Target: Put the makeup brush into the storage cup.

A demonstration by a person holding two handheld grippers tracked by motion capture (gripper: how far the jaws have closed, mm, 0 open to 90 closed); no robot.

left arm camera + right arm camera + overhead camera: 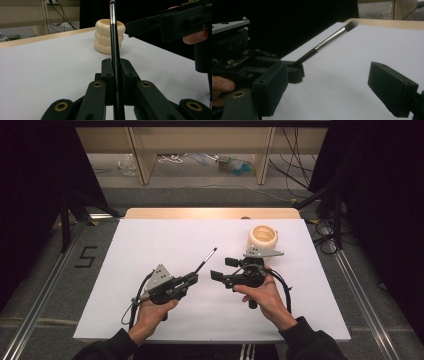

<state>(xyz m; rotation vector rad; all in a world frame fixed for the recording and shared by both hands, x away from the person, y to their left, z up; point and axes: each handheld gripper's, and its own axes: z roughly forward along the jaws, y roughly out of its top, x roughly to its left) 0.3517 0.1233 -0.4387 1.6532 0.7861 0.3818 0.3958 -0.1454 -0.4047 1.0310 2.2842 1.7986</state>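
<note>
Left tongs (192, 279) are clamped on a slim makeup brush (206, 260); in the left gripper view the black handle (115, 62) runs straight up between the two closed pads. The brush points up and away from the hand, toward the far right of the desk (150, 245), held clear of the surface, tip in the air.

Judged step in hand: carrying the brush toward the cream holder (263, 236) or passing it across to the other hand. To do it well, keep the grip low on the handle as it is, the shaft in line with the pads so it does not pivot, and bring the tip in from above the opening rather than from the side.

Brush: glossy black handle, bright metal ferrule (332, 37), short soft bristle tuft, grey and blurred at the end. Thin, round, smooth; likely to roll or swivel under a loose pinch.

Right tongs (224, 269) stand wide apart with nothing between them, facing the brush across a short gap; pads are blocky matte black.

Holder: three stacked cream rings forming a squat hollow cylinder, smooth, matte, standing upright near the far right of the white sheet, well apart from the brush tip.
</note>
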